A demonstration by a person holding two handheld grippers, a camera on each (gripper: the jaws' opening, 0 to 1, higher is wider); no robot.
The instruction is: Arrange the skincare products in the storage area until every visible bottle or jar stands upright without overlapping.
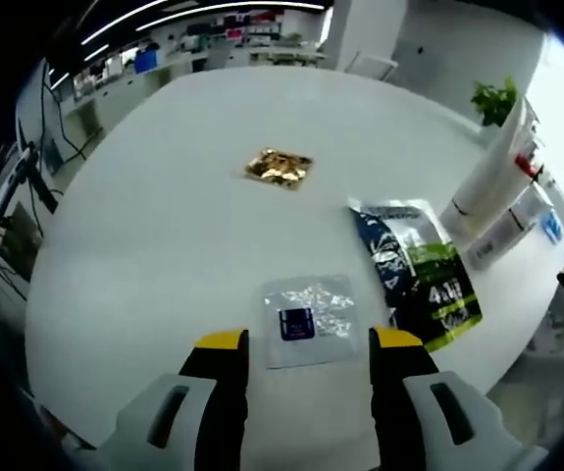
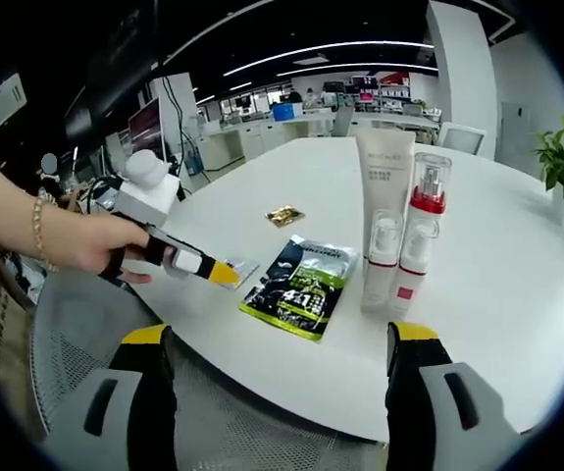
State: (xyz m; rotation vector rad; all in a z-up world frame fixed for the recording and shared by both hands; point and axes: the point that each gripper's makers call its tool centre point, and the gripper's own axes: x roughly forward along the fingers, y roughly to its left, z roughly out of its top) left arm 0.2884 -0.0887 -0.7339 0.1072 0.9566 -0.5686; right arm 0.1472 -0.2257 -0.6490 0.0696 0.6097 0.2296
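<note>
Three skincare containers are being seen upright, clustered on the white worktop (image 2: 517, 285): a tall tube (image 2: 384, 172), a pump bottle (image 2: 417, 245) and a small bottle (image 2: 381, 260). Beside them, a dark sachet (image 2: 301, 285) is lying flat. The left hand-held gripper (image 1: 301, 343) is being held apart above a silver sachet (image 1: 308, 316); the right hand-held gripper (image 2: 282, 343) is likewise being held apart, empty.

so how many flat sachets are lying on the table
3: a gold sachet farthest out, a silver sachet just ahead of the left gripper, and a dark green pouch beside the standing bottles.
</note>
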